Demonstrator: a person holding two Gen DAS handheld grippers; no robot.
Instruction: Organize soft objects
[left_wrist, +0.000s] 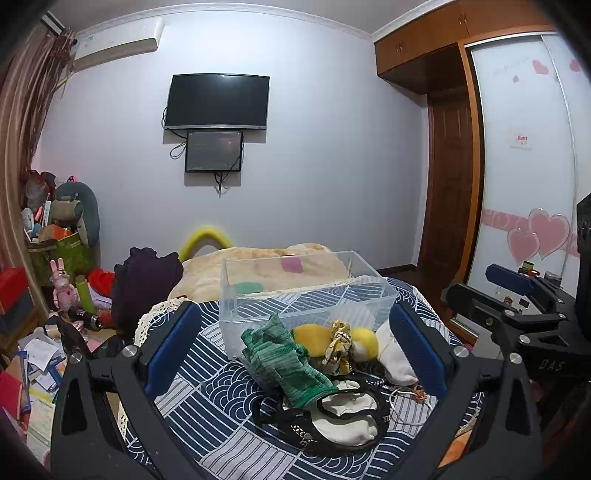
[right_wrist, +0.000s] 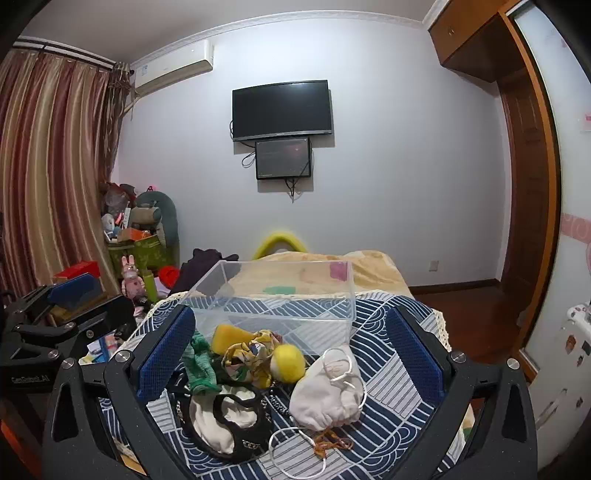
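Left hand-held gripper (left_wrist: 293, 345) jaws apart, holding nothing; right hand-held gripper (right_wrist: 290, 349) likewise spread, empty. Soft pile on bed (right_wrist: 384, 314) near its front edge, touching clear bin's (right_wrist: 280, 295) near wall: green cloth (left_wrist: 284, 360), yellow sponge (right_wrist: 231, 336), yellow ball (right_wrist: 290, 363), patterned scrunchie (right_wrist: 247, 356), white pouch (right_wrist: 328, 393), black-trimmed white piece (right_wrist: 225, 421). Bin sits empty behind pile

One clear box (right_wrist: 273, 295), one green cloth (left_wrist: 284, 354), two yellow sponges (right_wrist: 231, 336), one white pouch (right_wrist: 328, 391)
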